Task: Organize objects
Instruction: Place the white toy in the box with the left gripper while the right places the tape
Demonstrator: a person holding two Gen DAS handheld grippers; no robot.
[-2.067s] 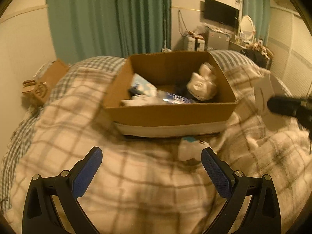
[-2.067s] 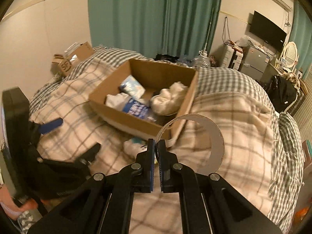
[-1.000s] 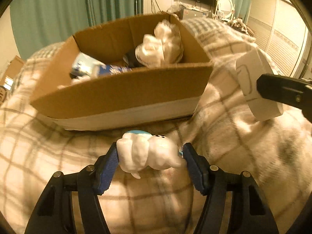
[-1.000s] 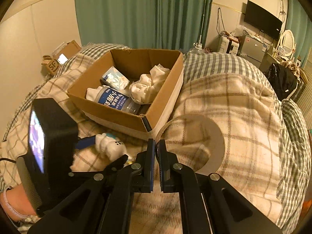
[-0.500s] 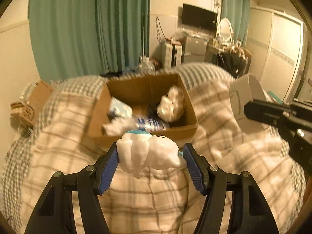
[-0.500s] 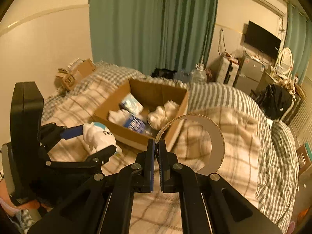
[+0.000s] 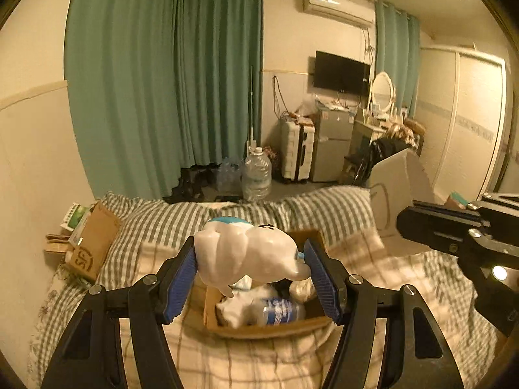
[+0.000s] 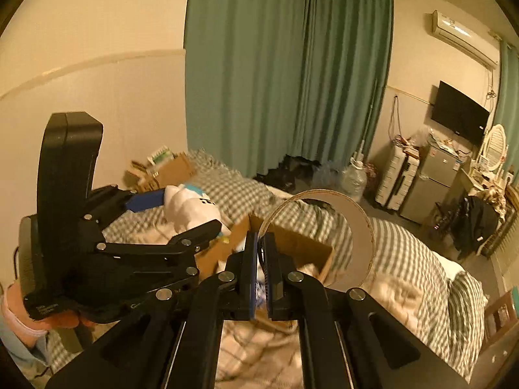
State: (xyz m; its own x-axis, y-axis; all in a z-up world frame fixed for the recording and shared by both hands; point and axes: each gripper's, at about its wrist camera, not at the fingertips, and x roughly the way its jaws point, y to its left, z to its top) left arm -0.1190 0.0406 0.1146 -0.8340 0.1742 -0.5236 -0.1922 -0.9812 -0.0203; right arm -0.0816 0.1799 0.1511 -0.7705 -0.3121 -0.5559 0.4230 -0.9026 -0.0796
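Note:
My left gripper [image 7: 249, 269] is shut on a white toy figure with a blue cap [image 7: 246, 256] and holds it high above the open cardboard box [image 7: 266, 327] on the bed. The toy also shows in the right wrist view [image 8: 189, 209]. My right gripper [image 8: 258, 253] is shut on the rim of a wide tape roll [image 8: 356, 236], held above the box [image 8: 311, 246]. The roll shows at the right of the left wrist view [image 7: 399, 191]. The box holds a blue-labelled bottle [image 7: 282, 312] and white items.
A plaid blanket [image 7: 227, 356] covers the bed. A small cardboard box [image 7: 92, 246] sits at the bed's left edge by the wall. Beyond the bed stand water jugs [image 7: 256, 175], a suitcase [image 7: 296, 152], a small fridge [image 7: 334, 142] and green curtains [image 7: 168, 81].
Both grippers have risen well above the bed. The left one closed on the white toy a second ago and lifted it over the box. The right one kept the tape roll.

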